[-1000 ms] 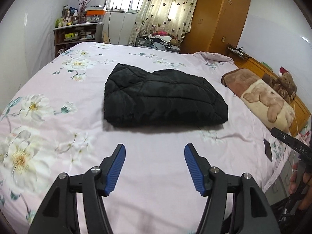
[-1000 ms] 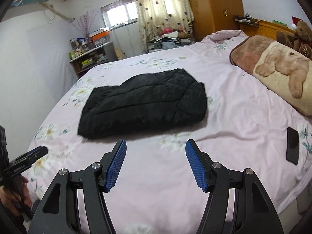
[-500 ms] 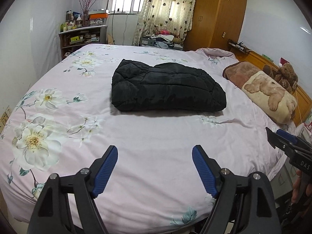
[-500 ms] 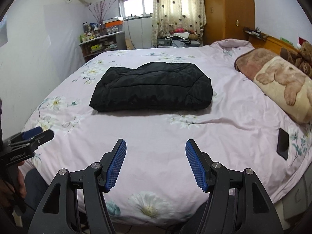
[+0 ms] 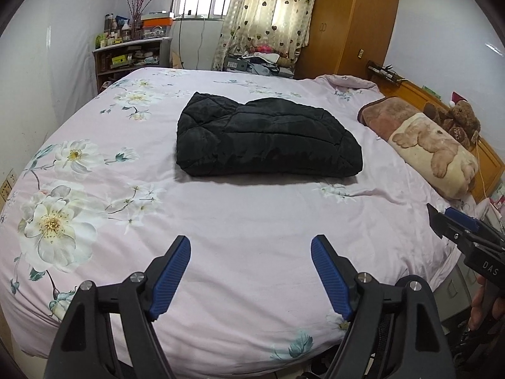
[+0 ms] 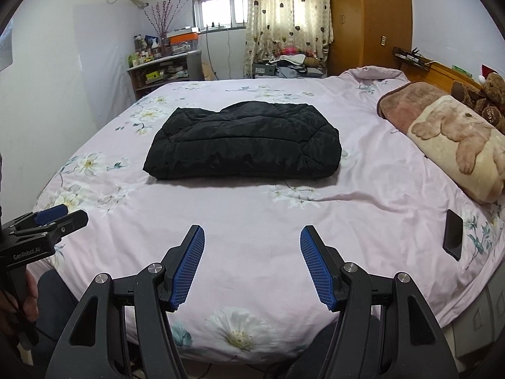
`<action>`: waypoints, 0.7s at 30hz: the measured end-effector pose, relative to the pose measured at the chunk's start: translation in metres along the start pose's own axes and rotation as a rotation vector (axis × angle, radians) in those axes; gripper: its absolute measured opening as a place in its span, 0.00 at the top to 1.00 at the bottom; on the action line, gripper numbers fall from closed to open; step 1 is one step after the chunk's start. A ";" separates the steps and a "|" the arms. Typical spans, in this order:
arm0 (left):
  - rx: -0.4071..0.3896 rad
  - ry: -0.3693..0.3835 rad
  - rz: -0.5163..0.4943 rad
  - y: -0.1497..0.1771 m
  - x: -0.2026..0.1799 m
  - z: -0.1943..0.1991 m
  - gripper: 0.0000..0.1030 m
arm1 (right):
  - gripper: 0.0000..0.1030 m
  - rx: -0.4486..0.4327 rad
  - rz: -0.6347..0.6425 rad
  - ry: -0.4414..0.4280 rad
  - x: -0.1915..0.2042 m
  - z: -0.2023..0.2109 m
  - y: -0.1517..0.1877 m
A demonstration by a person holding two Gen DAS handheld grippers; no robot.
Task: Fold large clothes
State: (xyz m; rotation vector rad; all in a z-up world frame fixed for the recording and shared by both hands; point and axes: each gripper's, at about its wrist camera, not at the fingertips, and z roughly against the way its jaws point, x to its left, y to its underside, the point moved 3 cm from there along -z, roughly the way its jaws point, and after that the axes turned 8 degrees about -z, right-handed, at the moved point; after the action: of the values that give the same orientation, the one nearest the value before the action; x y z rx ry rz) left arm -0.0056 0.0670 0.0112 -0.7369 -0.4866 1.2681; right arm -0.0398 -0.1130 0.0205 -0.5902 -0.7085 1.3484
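both tools (image 5: 251,273) backed off jacket (image 5: 265,135)

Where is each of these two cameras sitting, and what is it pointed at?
Left wrist: on the left gripper, facing down across the bed at the black jacket; its open fingers show, the right gripper at the right edge.
Right wrist: on the right gripper, same direction; the left gripper at the left edge.
Shared: jacket, bed, bear-print blanket.

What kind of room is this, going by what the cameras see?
A bedroom in someone's home, most likely. A large bed with a floral sheet fills the view, a wooden wardrobe stands by the curtained window, and a folded black jacket lies on the bed.
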 end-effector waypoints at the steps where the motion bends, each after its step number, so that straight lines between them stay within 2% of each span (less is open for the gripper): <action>1: -0.001 0.002 -0.002 0.000 -0.001 0.000 0.22 | 0.38 -0.001 0.001 0.001 0.000 0.000 0.000; 21: 0.004 0.006 -0.002 0.000 -0.009 -0.002 0.22 | 0.38 0.013 0.011 0.009 -0.002 -0.005 0.001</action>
State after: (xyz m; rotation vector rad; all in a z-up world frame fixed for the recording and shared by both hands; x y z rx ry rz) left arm -0.0067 0.0579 0.0102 -0.7362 -0.4795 1.2645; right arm -0.0367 -0.1145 0.0162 -0.5898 -0.6895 1.3585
